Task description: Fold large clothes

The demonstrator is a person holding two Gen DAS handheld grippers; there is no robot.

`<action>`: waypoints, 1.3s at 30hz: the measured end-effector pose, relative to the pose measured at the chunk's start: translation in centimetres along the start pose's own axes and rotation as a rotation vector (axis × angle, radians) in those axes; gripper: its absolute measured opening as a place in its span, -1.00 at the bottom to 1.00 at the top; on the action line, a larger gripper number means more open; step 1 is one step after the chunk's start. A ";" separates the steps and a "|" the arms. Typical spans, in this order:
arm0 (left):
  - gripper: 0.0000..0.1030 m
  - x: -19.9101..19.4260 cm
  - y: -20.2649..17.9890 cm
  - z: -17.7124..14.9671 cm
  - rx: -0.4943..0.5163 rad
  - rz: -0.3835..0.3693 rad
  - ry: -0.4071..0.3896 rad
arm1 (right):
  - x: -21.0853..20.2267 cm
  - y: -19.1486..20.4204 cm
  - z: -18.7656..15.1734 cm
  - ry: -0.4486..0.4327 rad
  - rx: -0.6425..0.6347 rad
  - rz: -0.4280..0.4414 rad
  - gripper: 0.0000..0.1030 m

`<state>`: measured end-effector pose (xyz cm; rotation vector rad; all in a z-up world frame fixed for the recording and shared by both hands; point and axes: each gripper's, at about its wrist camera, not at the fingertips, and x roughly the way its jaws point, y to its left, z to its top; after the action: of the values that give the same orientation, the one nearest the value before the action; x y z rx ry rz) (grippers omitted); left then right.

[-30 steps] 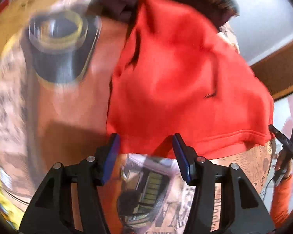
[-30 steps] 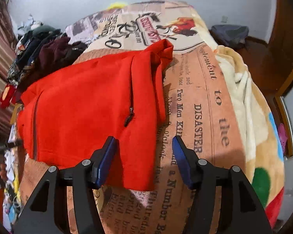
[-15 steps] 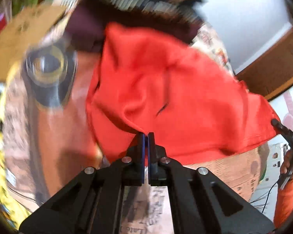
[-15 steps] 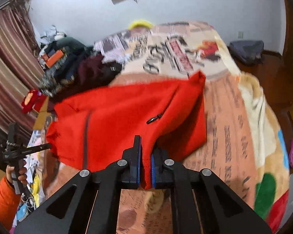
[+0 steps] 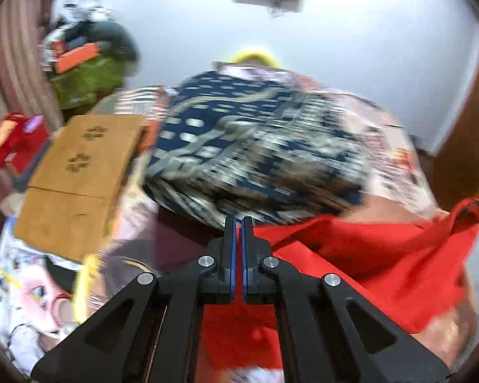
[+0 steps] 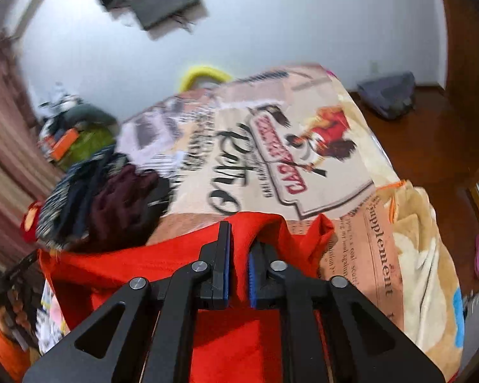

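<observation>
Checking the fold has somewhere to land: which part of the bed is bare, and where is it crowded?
Bare: the printed blanket beyond the red garment, out to the bed's far and right edges. Crowded: the left side, where a dark clothes pile adjoins the garment, with a cardboard box further left.

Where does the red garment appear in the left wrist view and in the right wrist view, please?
Left wrist view: the red garment fills the lower right, running from the shut left gripper to the right edge.
Right wrist view: it spans the lower centre and left, a fold pinched in the right gripper, whose jaws are opening slightly.
Shared landmark: the dark patterned clothes pile behind the garment.
</observation>
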<state>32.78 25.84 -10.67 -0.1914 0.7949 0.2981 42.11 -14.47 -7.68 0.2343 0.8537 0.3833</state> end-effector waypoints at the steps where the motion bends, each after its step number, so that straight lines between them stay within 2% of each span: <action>1: -0.97 0.3 0.4 0.3 -0.009 0.019 -0.002 | 0.1 -0.3 0.4 0.008 0.013 -0.011 -0.77; 2: -0.96 0.4 0.8 0.4 -0.021 0.020 -0.002 | 0.3 -0.8 0.7 0.008 0.037 -0.017 -0.66; 3: -0.86 0.5 1.3 0.4 -0.039 0.010 -0.001 | 0.0 -1.1 0.9 -0.002 0.052 -0.015 -0.55; 5: -0.58 0.3 2.2 -0.1 -0.062 -0.015 -0.001 | -1.4 -1.5 1.0 -0.058 0.061 -0.051 -0.54; 6: -0.33 0.1 2.6 -0.5 -0.064 -0.008 0.000 | -2.1 -1.5 1.0 -0.070 0.049 -0.066 -0.50; 7: -0.16 0.0 2.9 -1.1 -0.059 0.001 -0.001 | -2.6 -1.6 1.1 -0.072 0.039 -0.071 -0.46; 9: -0.07 -0.1 3.4 -2.5 -0.029 0.020 0.016 | -3.5 -1.8 0.4 -0.059 0.008 -0.094 -0.04; 10: -0.02 0.1 3.3 -3.1 -0.018 0.019 0.033 | -3.7 -1.9 0.1 -0.052 -0.006 -0.106 0.06; 12: 0.05 0.8 3.4 -4.9 -0.005 -0.001 0.085 | -4.0 -1.9 -1.5 -0.026 -0.065 -0.130 0.15; 17: 0.07 3.2 3.3 -11.0 0.013 -0.064 0.240 | -1.6 -2.6 -5.8 0.150 -0.156 -0.140 0.22; 19: 0.07 4.6 3.0 -13.2 0.006 -0.116 0.307 | -0.5 -3.1 -7.0 0.202 -0.146 -0.123 0.22; 21: 0.07 6.2 2.5 -15.0 0.002 -0.204 0.377 | 1.5 -4.1 -8.5 0.288 -0.085 -0.091 0.22; 23: 0.07 7.5 2.1 -15.9 0.004 -0.207 0.396 | 3.0 -4.6 -9.4 0.349 -0.036 -0.044 0.28; 25: 0.15 7.9 1.8 -16.0 -0.006 -0.222 0.358 | 3.2 -4.1 -9.8 0.310 -0.040 -0.062 0.28; 26: 0.15 8.0 1.6 -15.9 -0.022 -0.232 0.344 | 3.2 -3.9 -9.9 0.305 -0.044 -0.065 0.27; 28: 0.10 8.4 1.6 -15.7 -0.076 -0.257 0.330 | 3.4 -3.7 -10.0 0.304 -0.025 -0.023 0.00; 29: -0.03 8.5 1.5 -15.6 -0.100 -0.269 0.321 | 3.7 -3.9 -10.1 0.317 0.005 0.007 -0.34; 30: -0.42 8.7 1.5 -15.6 -0.119 -0.276 0.325 | 3.8 -4.1 -10.3 0.328 0.033 0.021 -0.49; 31: -0.69 9.0 1.5 -15.5 -0.131 -0.279 0.338 | 3.8 -4.2 -10.6 0.325 0.049 0.028 -0.53; 33: -0.78 8.7 1.3 -15.6 -0.150 -0.265 0.343 | 2.7 -3.9 -10.8 0.291 0.033 0.024 -0.72; 36: -0.82 6.2 0.8 -15.2 -0.113 -0.252 0.305 | 0.7 -2.2 -10.7 0.258 -0.018 0.021 -0.76; 39: -0.83 2.3 0.8 -14.9 -0.075 -0.273 0.246 | -2.0 -0.8 -11.2 0.236 -0.092 0.017 -0.77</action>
<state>24.03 22.84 -22.62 -0.4085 0.9892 0.0460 32.50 -15.45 -13.70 0.1127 1.0639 0.4714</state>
